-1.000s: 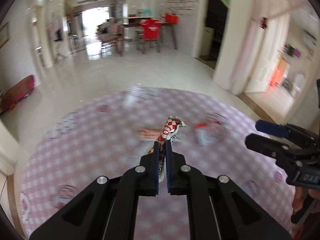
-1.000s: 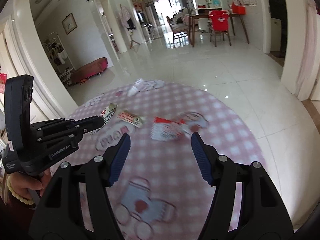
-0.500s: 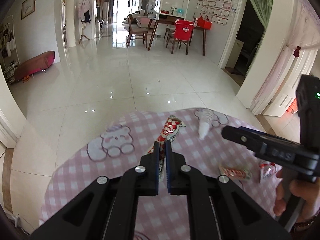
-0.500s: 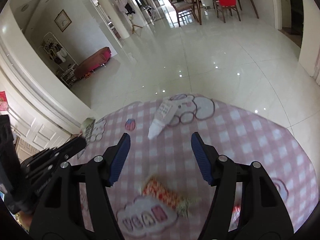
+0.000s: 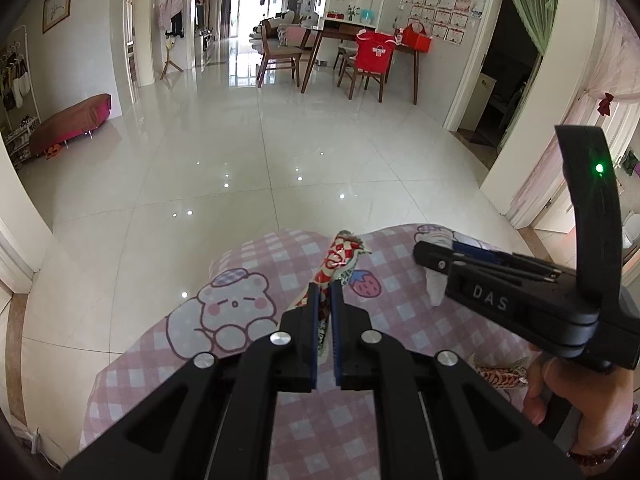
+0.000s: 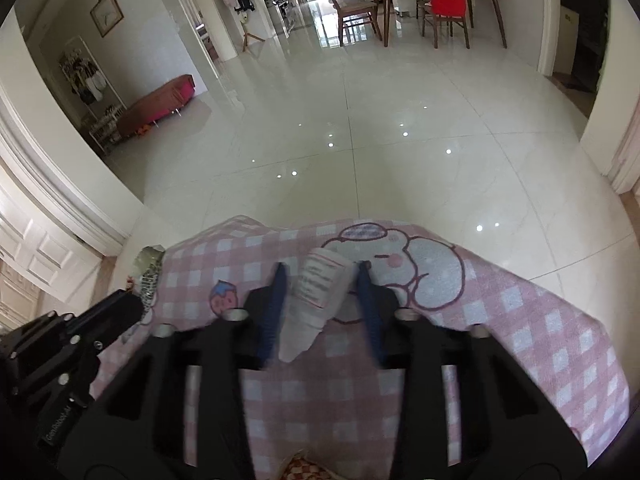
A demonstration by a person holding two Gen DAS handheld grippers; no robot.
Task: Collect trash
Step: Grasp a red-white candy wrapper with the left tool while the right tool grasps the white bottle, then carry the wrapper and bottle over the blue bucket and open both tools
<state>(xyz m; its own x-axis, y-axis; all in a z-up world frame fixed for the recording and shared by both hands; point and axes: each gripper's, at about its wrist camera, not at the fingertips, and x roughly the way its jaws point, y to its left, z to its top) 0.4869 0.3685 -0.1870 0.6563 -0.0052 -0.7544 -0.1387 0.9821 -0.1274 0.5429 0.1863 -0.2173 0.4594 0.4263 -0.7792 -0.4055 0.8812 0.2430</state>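
Both grippers have swung across the pink checked tablecloth toward its far edge since a second ago; the right one left the red-white packets behind and now sits over a small white bottle, and its jaws have narrowed from wide. Right gripper: jaws closing at this moment, bottle lying between the blue pads, nozzle end pointing back toward the camera; a gap shows beside the right pad, left side hard to tell, so not yet a firm pinch. Straddling the bottle across its width looks deliberate, since that gives the pads two flat-ish sides to squeeze. Left gripper: clenched tight on a red-and-white checked wrapper, which sticks up and forward out of the pads, clear of the cloth; holding it parked beside the right gripper probably keeps collected trash in hand while the other works. From the left view the right gripper reaches in from the right with the person's hand on its handle, fingertips at the bottle near a bear print. Another red patterned wrapper lies on the cloth under that hand, uncollected. No bin visible.
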